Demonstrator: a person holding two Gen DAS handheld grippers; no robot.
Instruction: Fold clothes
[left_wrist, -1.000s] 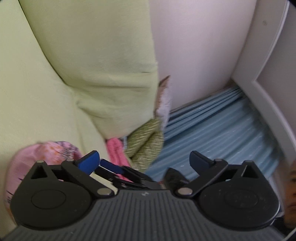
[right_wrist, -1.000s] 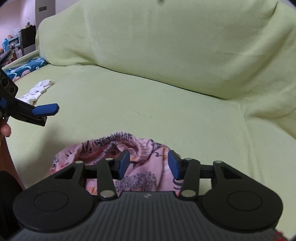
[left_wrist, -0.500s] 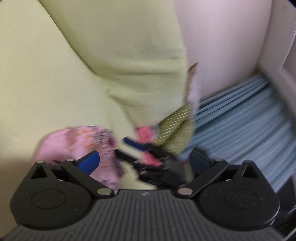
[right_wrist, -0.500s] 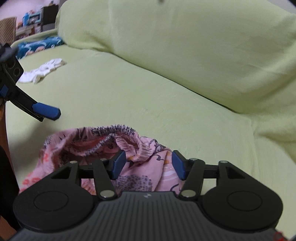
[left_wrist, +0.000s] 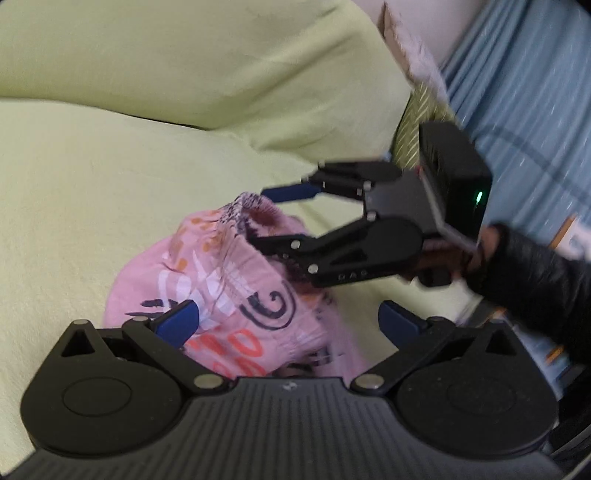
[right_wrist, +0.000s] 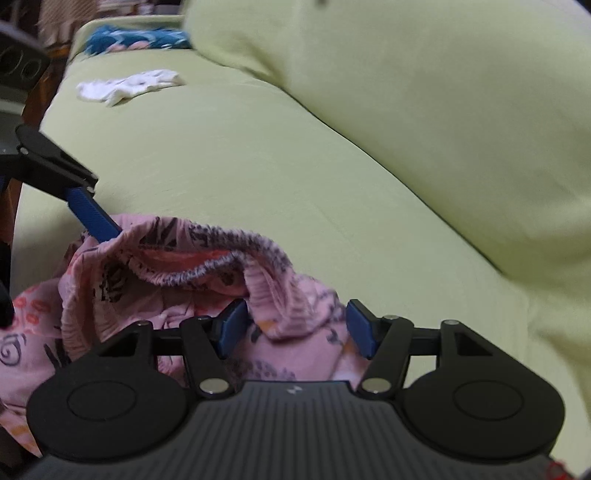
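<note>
One pink patterned garment lies crumpled on the near part of the seat of a light green sofa, its gathered elastic waistband standing up in a loop. Two grippers work at it. The left gripper hangs over the near side of the garment with its two blue-tipped fingers spread wide, the left fingertip over the cloth and the right one over bare seat; nothing is between them. The right gripper has its jaws partly open around a raised fold of the waistband, the cloth sitting between the two blue pads without being pinched. In the left wrist view, this same gripper reaches in from the right, one finger above the waistband and one below, held by a hand in a dark sleeve. Far along the seat lie one small white cloth and, beyond it, one blue patterned cloth. A pale blue pleated curtain hangs to the right of the sofa.
</note>
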